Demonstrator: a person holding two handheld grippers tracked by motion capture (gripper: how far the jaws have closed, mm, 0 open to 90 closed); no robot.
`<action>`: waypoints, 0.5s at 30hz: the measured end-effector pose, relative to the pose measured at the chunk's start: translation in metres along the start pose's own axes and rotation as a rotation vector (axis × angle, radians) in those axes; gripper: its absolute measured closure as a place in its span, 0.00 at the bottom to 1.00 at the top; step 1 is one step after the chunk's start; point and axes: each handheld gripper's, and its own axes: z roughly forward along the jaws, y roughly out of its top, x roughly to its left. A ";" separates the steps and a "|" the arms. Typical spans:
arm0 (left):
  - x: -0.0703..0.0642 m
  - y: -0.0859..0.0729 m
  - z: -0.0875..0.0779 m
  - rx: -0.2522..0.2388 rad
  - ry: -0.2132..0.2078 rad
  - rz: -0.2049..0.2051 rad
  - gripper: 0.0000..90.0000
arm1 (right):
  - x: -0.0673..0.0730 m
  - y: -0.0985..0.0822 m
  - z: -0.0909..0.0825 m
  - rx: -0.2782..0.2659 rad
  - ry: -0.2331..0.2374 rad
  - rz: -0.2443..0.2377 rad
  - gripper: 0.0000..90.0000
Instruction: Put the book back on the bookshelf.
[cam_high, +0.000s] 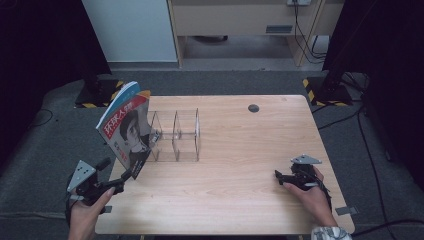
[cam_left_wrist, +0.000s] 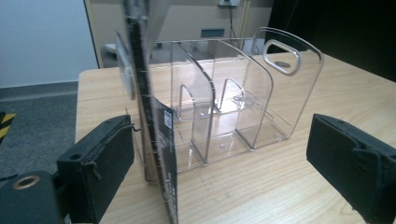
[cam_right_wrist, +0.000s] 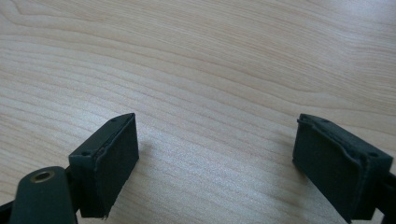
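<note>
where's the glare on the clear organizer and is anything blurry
Left gripper view: bright glare on the clear organizer at its inner floor, and the magazine edge close up looks soft. High view: organizer is faint, dim corners. Right gripper view: table evenly lit.

High view: fixed above the near edge of the table, facing forward and down; it takes in the whole tabletop, the floor beyond, and the clear organizer left of centre at moderate distance.

Left gripper view: low, just above the tabletop, close in front of the organizer, facing along its dividers toward the far wall. A magazine stands edge-on just left of the organizer; in the high view the same magazine leans at the organizer's left end.

Right gripper view: very close, facing down onto bare tabletop, well right of the organizer.

Shared: organizer, magazine and tabletop.
</note>
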 end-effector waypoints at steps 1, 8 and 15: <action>-0.002 0.000 0.000 0.001 -0.004 0.002 0.08 | 0.000 0.000 0.000 0.000 0.000 0.000 0.16; -0.012 -0.001 0.008 0.029 -0.034 0.029 0.08 | 0.000 0.000 0.000 0.000 0.000 0.000 0.16; -0.023 -0.004 0.022 0.070 -0.058 0.052 0.07 | 0.000 0.000 0.000 0.001 0.001 -0.004 0.16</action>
